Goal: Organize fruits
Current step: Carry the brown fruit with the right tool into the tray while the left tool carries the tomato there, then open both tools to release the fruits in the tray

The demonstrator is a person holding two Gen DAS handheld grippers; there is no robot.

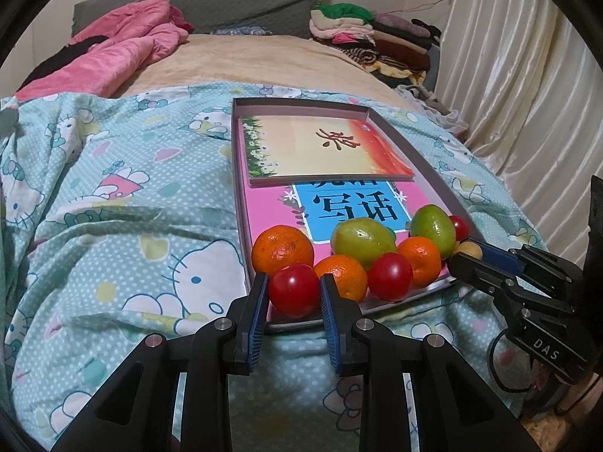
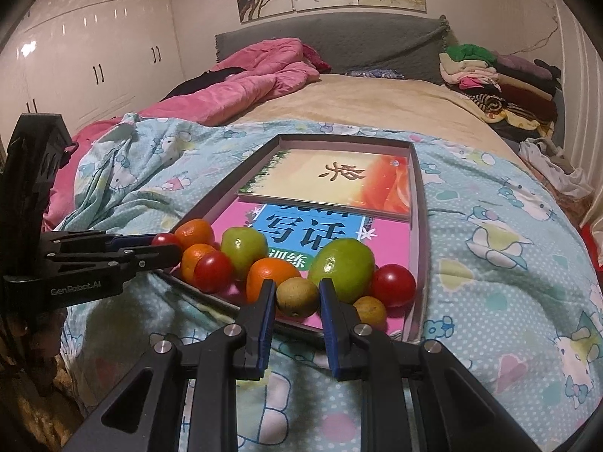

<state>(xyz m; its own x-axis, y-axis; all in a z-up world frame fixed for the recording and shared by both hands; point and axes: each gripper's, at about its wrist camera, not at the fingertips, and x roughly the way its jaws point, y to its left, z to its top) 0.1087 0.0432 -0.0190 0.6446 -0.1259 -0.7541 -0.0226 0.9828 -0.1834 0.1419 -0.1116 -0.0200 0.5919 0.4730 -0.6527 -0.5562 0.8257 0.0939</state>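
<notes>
A shallow grey box [image 1: 301, 103] lies on the bed with a heap of fruit at its near end. In the left wrist view my left gripper [image 1: 294, 278] is shut on a red tomato [image 1: 294, 293] at the box's front edge. Behind it are oranges [image 1: 282, 248], two green fruits [image 1: 361, 241] and another red tomato [image 1: 390, 277]. In the right wrist view my right gripper [image 2: 297, 283] is shut on a small brownish-green fruit [image 2: 297, 297], beside a large green fruit [image 2: 343, 267], an orange [image 2: 269, 271] and a red tomato [image 2: 394, 285]. A second small brown fruit [image 2: 371, 310] lies just right.
Two books, one pink and blue [image 1: 339, 207] and one orange and cream [image 1: 324, 147], fill the rest of the box. It rests on a teal cartoon-print quilt [image 1: 132, 207]. A pink blanket [image 1: 124, 49] and a pile of folded clothes [image 1: 369, 37] lie farther back; curtains [image 1: 520, 75] hang at right.
</notes>
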